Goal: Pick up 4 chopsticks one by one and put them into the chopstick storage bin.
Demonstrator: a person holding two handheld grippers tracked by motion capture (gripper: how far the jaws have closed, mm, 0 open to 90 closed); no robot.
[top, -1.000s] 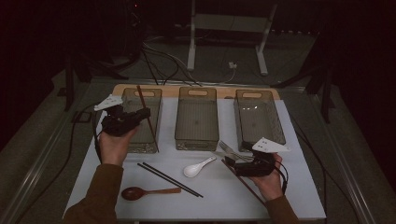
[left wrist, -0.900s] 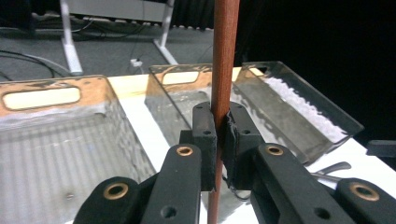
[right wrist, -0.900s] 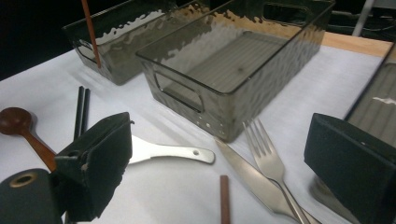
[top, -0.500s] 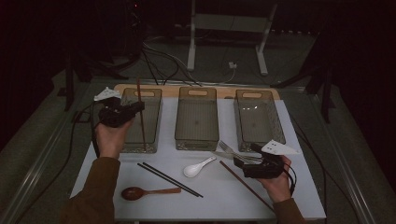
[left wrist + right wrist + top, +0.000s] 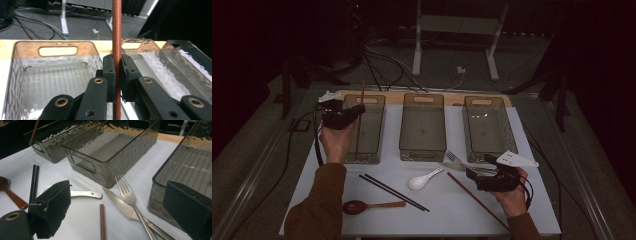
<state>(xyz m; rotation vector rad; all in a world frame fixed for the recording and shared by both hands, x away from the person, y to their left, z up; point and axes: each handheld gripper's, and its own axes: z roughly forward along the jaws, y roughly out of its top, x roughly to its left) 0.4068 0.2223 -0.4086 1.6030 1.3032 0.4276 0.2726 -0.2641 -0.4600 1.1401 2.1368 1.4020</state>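
Two claws, one chopstick lifted
Left claw (image 5: 117, 75) clamps a brown chopstick (image 5: 116, 30) upright above the left bin (image 5: 374, 131); right claw (image 5: 117, 212) gapes over the fork (image 5: 127, 195).

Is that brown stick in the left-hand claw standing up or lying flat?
Upright: the brown chopstick runs vertically between the shut left gripper, over the left bin.

Glossy reddish wooden chopstick (image 5: 116, 30), rippled smoky clear-plastic bins (image 5: 110, 147), shiny metal fork (image 5: 128, 195), matt black jaws.

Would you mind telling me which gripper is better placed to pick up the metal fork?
Right. The right gripper is open with the metal fork just ahead; the left gripper is shut on a brown wooden chopstick.
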